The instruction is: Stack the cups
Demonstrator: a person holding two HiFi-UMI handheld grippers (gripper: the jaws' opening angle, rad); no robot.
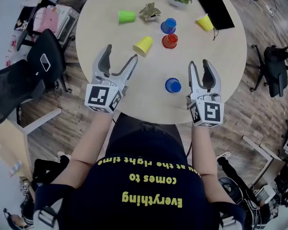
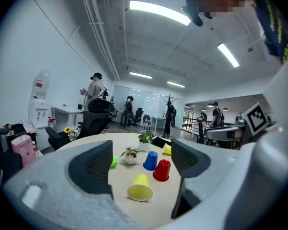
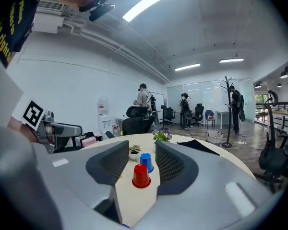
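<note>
Six cups are spread over the round table [image 1: 110, 87], none stacked. The left gripper [image 1: 121, 52] hangs over the near left part of the table with its jaws wide apart and nothing between them. Ahead of it, well clear of the jaw tips, the near yellow cup [image 1: 143, 45] lies on its side with its mouth towards the gripper. The red cup [image 1: 170, 41] stands mouth down just to that cup's right, and the far blue cup [image 1: 168, 26] stands right behind the red one.

The right gripper [image 1: 199, 63] is also released, its jaws parted and empty. The near blue cup [image 1: 173, 85] sits just to its left, close to the left jaw but apart from it. A sliver of blue at the bottom edge of the right gripper view may be this cup.

Further back, the green cup [image 1: 126, 16] lies on its side left of a small potted plant [image 1: 150, 11]. The far yellow cup [image 1: 205, 22] lies tipped beside a black pouch [image 1: 215, 8].
</note>
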